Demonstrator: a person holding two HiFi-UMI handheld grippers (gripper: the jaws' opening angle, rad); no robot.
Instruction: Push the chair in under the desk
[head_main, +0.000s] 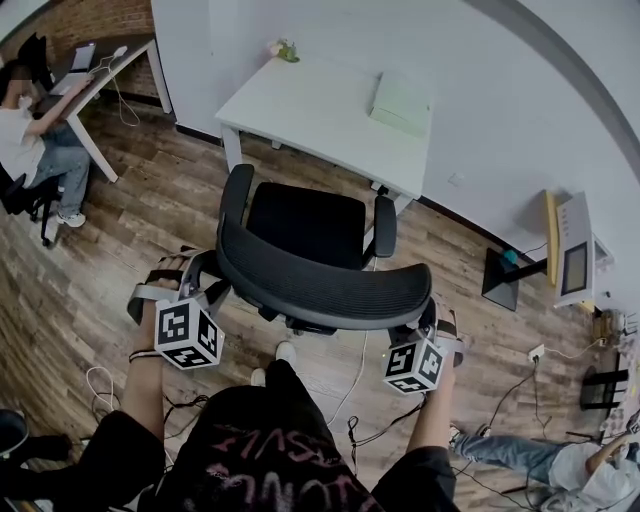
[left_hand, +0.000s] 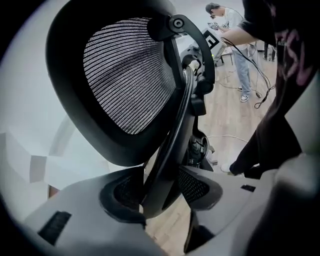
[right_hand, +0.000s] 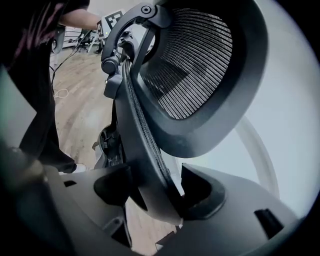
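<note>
I am judging this as the start of the push. The black mesh-backed office chair (head_main: 305, 225) is standing in the middle of the head view, facing the white rectangular desk (head_main: 320, 110) in the upper centre, with its seat front just short of the desk's near edge and nothing under it yet.

I am holding the backrest from behind with both tools. The left gripper (left_hand: 160, 190) is pinching the left edge of the backrest frame, and the right gripper (right_hand: 160, 192) is clamping the right edge the same way, pads on either side of the rim.

The next move, as I read it, is calling for an even forward shove on both sides so the chair is rolling straight towards the top of the frame, between the desk legs (head_main: 232, 150).

What I am watching:
- The two black armrests (head_main: 385, 228) are looking high, and they may be meeting the desk's edge.
- A thin white cable (head_main: 355, 370) is lying on the wood-plank floor (head_main: 150, 220) near the base, where the castors could be catching it.

A pale green flat box (head_main: 400, 100) is resting on the desk's right part, and a seated person (head_main: 30, 130) is working at another desk in the upper left, well apart.
</note>
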